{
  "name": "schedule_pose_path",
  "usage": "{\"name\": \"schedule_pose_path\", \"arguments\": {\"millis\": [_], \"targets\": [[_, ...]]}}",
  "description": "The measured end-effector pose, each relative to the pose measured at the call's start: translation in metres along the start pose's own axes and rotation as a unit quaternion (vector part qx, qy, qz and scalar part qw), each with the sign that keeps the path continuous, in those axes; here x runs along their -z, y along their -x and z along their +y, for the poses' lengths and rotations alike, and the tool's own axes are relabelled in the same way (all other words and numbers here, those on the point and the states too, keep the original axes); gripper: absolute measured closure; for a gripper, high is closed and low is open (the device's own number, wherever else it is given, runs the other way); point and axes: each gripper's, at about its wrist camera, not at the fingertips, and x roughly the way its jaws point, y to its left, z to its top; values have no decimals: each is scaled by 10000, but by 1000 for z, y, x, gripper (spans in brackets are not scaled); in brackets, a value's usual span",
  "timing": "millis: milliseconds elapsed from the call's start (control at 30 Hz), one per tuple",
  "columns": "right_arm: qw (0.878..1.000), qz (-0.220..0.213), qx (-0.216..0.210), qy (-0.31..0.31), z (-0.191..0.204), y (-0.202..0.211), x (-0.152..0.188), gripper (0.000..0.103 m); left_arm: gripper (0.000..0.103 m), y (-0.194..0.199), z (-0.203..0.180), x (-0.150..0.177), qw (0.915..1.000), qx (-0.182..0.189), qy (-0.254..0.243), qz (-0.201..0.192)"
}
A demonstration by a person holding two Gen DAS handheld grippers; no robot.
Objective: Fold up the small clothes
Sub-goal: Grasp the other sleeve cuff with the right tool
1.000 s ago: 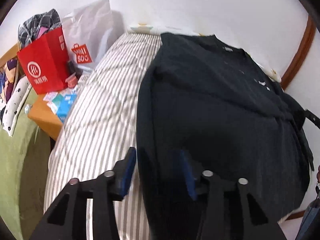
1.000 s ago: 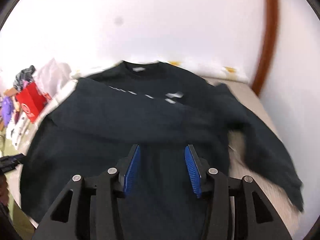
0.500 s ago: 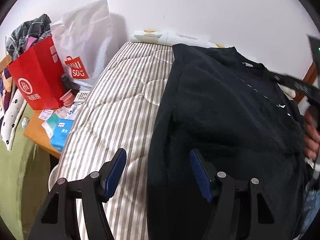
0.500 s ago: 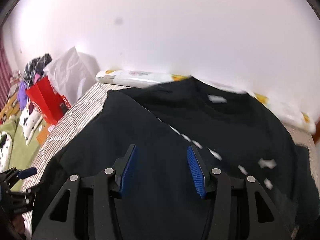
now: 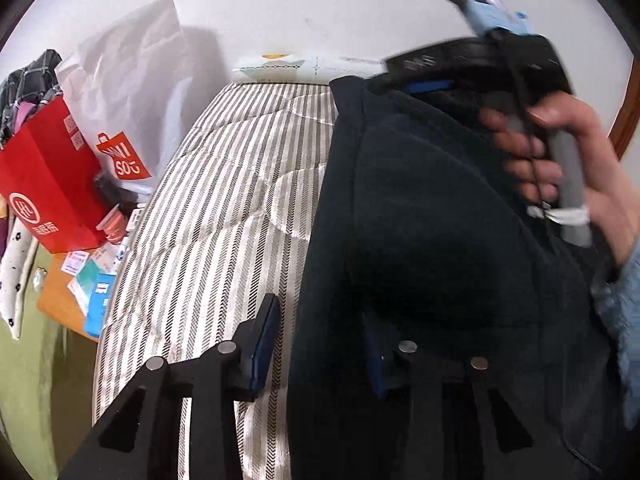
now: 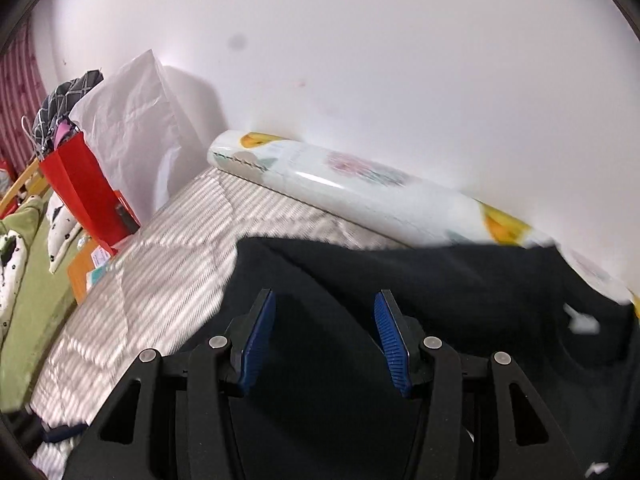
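A black sweatshirt (image 5: 420, 240) lies spread on the bed's striped mattress (image 5: 224, 216), filling the centre and right of the left wrist view and the lower centre and right of the right wrist view, its top edge near a rolled floral mat (image 6: 360, 188) against the wall. The left claw (image 5: 320, 352) sits at the bottom centre of its frame, spread wide with nothing between its blue pads; one pad hangs over the stripes, the other over the dark cloth, straddling the garment's left edge. The right claw (image 6: 324, 340) is likewise gaping and empty, low in its frame above the upper part of the sweatshirt; in the left view its holder's hand (image 5: 560, 160) appears at the upper right. The step in hand looks like a reach for grip points ahead of a fold, with neither side taken yet. Next, each claw likely needs to drop onto an edge, pinch the fabric and carry it across. A red paper bag (image 5: 48, 176) and a white shopping bag (image 5: 136, 92) stand at the upper left, off the bed.
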Motion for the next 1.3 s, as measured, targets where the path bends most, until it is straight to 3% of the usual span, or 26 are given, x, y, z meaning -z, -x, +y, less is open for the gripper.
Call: {"name": "schedule_pose_path", "arguments": {"millis": [67, 133, 167, 200, 267, 367, 567, 633, 700, 733, 800, 1000, 1167, 1300], "targets": [[9997, 52, -256, -18, 5, -11, -8, 52, 77, 1, 0, -2, 9999, 117, -16, -13], [9984, 185, -526, 2, 10, -23, -15, 61, 89, 3, 1, -3, 9996, 268, 3, -31], [9977, 229, -628, 57, 13, -27, -16, 89, 95, 5, 4, -3, 9993, 367, 77, -64], [9969, 263, -724, 148, 17, -30, -17, 92, 95, 6, 8, -3, 9988, 462, 166, -75], [9974, 17, -664, 276, 21, -26, -21, 93, 95, 8, 22, -3, 9968, 621, 492, -58], [9948, -247, -990, -67, 18, -22, -32, 94, 96, 8, 32, -2, 9954, 681, 669, -53], [9980, 158, -617, 45, 39, -68, -29, 93, 95, 0, 37, 2, 9952, 596, 760, 137], [9981, 97, -604, -36, 38, -67, -27, 92, 95, 0, 38, 1, 9949, 613, 781, 163], [9975, 123, -667, -204, 31, -61, -30, 81, 93, 0, 36, 0, 9951, 584, 769, 194], [9971, 117, -684, -323, 27, -55, -31, 77, 93, 1, 36, 1, 9953, 564, 764, 197], [9968, 32, -624, -496, 16, -36, -31, 59, 92, 4, 34, 2, 9957, 541, 723, 215], [9968, -305, 12, -743, -29, 51, 1, 51, 87, 22, 24, 7, 9975, 310, 600, 186], [9884, -414, 947, -1117, -86, 143, 72, 50, 84, 49, 8, 12, 9984, 270, 487, -61], [9723, -370, 1502, -1754, -147, 222, 148, 49, 79, 65, -9, 17, 9979, 487, 415, -66]]}}
